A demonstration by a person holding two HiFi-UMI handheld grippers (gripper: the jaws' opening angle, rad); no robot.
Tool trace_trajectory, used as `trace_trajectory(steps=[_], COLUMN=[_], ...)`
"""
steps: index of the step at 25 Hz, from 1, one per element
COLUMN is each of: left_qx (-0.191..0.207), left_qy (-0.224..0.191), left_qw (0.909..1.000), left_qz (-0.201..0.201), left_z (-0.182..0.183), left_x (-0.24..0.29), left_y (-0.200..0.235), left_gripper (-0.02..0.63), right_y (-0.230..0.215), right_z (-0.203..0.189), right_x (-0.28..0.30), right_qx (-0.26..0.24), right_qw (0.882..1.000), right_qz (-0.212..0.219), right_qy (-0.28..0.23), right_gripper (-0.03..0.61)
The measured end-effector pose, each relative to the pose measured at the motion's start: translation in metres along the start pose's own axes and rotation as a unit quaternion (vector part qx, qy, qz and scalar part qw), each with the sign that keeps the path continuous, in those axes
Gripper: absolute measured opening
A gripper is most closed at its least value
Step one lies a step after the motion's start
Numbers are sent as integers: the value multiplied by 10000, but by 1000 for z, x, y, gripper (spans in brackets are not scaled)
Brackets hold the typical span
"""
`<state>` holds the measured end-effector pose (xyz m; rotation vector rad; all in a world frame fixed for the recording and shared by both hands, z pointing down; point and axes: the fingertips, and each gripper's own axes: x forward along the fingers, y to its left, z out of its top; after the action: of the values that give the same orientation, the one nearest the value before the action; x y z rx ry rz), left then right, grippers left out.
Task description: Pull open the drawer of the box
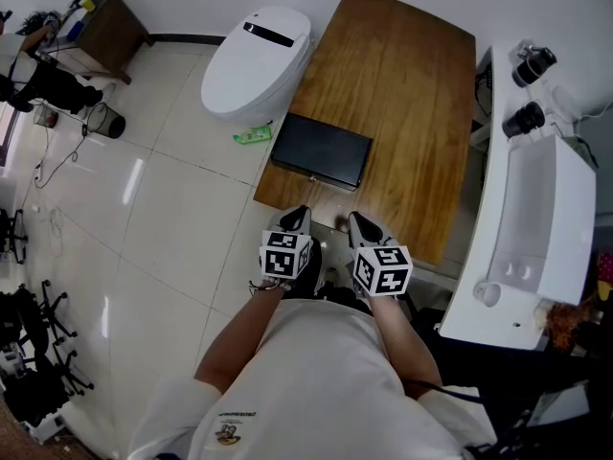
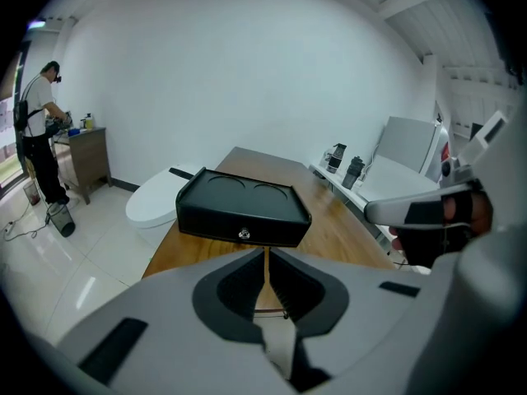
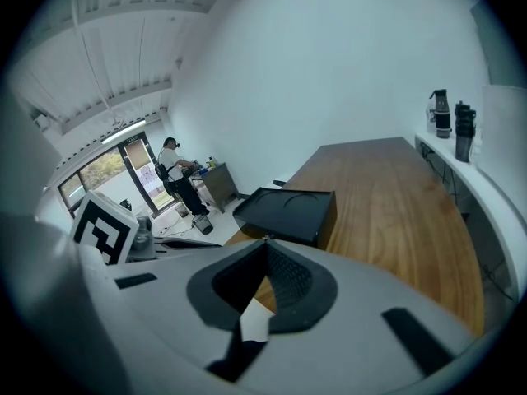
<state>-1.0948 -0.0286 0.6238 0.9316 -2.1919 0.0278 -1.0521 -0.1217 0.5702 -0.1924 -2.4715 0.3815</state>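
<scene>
The black box (image 1: 321, 149) sits flat on the wooden table (image 1: 402, 75), close to the near left corner, with its front facing the person holding the grippers. Two shallow round recesses are pressed into its lid. Its drawer (image 2: 247, 230) sits flush with the front, with a small round metal knob (image 2: 244, 234) at the centre. I see no brand or lettering anywhere on the box.

Both grippers hover side by side over the table's near edge, short of the box and touching nothing. The left gripper (image 1: 297, 215) has its jaws pressed together, with only a hairline slit between them and nothing in it. In its own view it lines up with the knob. The right gripper (image 1: 362, 222) is also closed and empty, its tips meeting in a point aimed at the box's right corner. Each carries a marker cube (image 1: 383, 269) printed with black-and-white square patterns, which are codes rather than words.

The person's white T-shirt has a small chest print (image 1: 228, 432) that is too small to read. A green packet (image 1: 252, 136) lies on the tiled floor between the table and a white toilet (image 1: 257, 60), and its label is also illegible. Two dark bottles (image 1: 530, 89) stand on the white counter (image 1: 536, 218) to the right of the table. Across the room, another person (image 2: 37, 130) stands at a wooden cabinet (image 1: 101, 32).
</scene>
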Motion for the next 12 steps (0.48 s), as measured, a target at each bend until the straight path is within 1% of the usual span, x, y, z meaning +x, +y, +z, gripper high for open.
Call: trace_trajectory(steps=[5,6,7,11,12], left_qx=[75,79,85,203,231], left_qy=[125,154,177,235,249], left_qw=[9999,9998,9998,9995,9994], left_qz=[58,45,31,82,93], left_z=[-3,-3,-4,-3,-3], left_x=[22,26,30,47,51], left_y=[10,11,11,14,15], left_gripper=[5,40,55,59,88], right_y=[-9,-11,-12,-21,-23], right_z=[-3,-3,-4,-4,-3], right_x=[6,7,7,9,9], right_qx=[134,154,171,238,249], right_qw=[9998,9997,9997,9993,9992], right_qz=[-133,-156,-178,-267,-287], right_qy=[57,75,90,124,130], right_gripper=[-12,-12,-12,-12,-12])
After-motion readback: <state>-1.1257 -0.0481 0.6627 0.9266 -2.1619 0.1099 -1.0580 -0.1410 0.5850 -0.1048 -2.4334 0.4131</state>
